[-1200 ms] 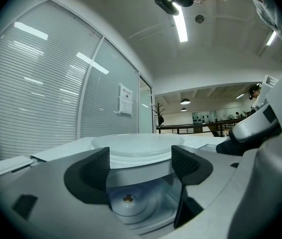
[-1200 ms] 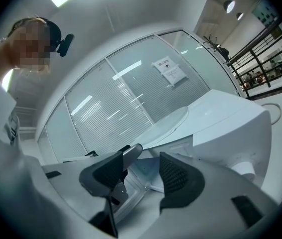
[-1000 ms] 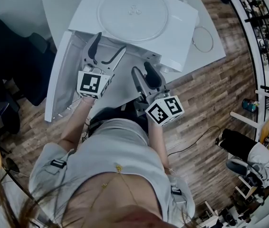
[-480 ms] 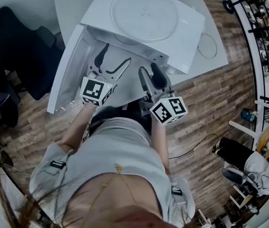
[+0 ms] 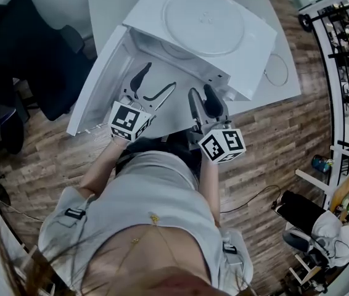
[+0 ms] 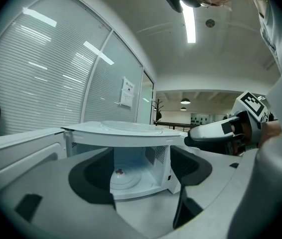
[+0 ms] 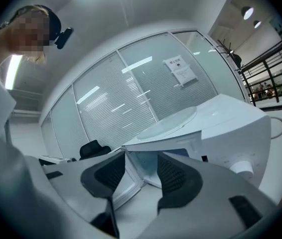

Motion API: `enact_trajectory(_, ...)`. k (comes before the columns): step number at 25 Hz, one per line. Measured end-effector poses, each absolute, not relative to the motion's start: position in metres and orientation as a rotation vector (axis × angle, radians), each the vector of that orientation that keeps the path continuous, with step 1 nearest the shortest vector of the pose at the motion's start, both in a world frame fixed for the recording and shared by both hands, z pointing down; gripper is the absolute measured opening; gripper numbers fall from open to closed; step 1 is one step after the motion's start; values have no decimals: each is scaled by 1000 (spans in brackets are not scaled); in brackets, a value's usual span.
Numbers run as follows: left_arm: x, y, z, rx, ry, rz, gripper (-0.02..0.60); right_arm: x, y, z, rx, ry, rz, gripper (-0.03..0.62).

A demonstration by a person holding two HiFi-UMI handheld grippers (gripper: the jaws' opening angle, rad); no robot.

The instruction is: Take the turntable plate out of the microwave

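Observation:
The clear glass turntable plate (image 5: 204, 20) lies flat on top of the white microwave (image 5: 248, 54), also seen as plate (image 6: 131, 127) and plate (image 7: 168, 123). The microwave door (image 5: 100, 85) hangs open to the left. Its cavity floor (image 6: 123, 176) shows only a small hub. My left gripper (image 5: 159, 78) is level in front of the opening, open and empty (image 6: 141, 168). My right gripper (image 5: 201, 91) is beside it toward the control side; its jaws are closing with nothing between them (image 7: 142, 171).
The microwave stands on a white table (image 5: 110, 5). A thin ring (image 5: 277, 69) lies on the table to the microwave's right. A dial knob (image 7: 241, 168) sits on the front panel. A black chair (image 5: 32, 54) stands left of the table, over wood flooring.
My left gripper has drawn back from the microwave opening toward the person. The right gripper has stayed nearly in place, its jaws a little narrower. The head view has shifted.

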State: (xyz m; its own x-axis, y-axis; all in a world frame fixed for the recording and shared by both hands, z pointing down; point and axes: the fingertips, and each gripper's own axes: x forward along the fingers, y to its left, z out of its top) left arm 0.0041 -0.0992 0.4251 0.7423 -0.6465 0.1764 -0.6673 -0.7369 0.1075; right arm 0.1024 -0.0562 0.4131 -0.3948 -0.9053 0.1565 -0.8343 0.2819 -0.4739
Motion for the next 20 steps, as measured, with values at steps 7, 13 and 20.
enact_trajectory(7,2,-77,427,2784,-962,206,178,89,-51,414,-1651,2546,-615,183)
enact_trajectory(13,0,-60,430,2774,-872,200,51,72,-43,420,-1614,2734,-485,150)
enact_trajectory(20,-3,-41,431,2749,-753,162,38,60,-31,418,-1567,2850,-300,41)
